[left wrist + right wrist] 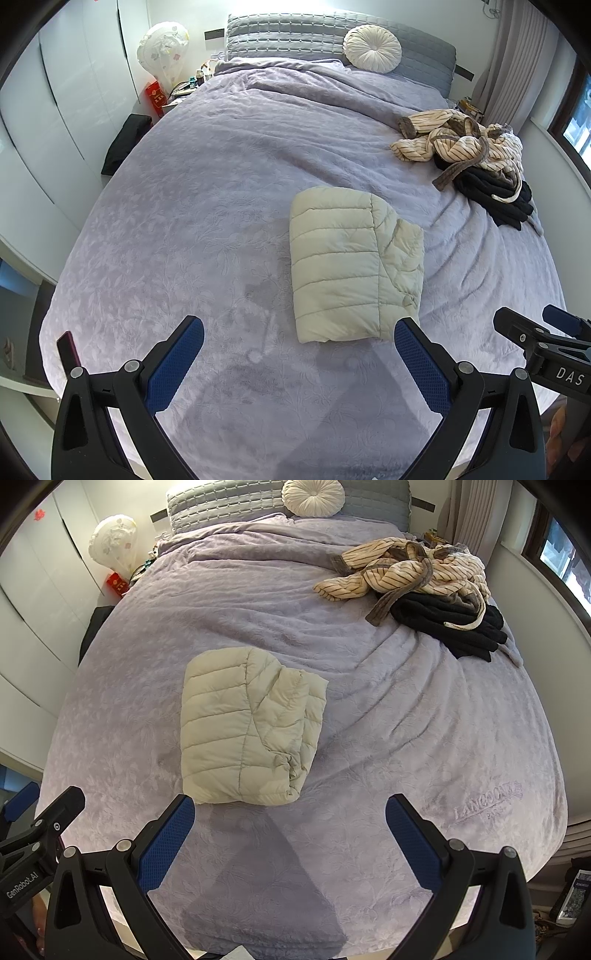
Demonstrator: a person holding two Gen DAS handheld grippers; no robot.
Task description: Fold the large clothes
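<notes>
The cream jacket (pixel 351 266) lies folded on the bed (pixel 184 229); both grippers' jaws are apart and empty, so the striped robe (pixel 406 572) likely comes next.

jacket (pixel 347 266) cream | bedspread (pixel 203 221) lilac, floral-embossed | robe (pixel 454 136) cream, dark-striped

Both wrist views look down from the foot of the bed (pixel 184 184) toward the headboard (pixel 221 498), sharing the folded puffer jacket (pixel 351 266), left view offset leftward
</notes>
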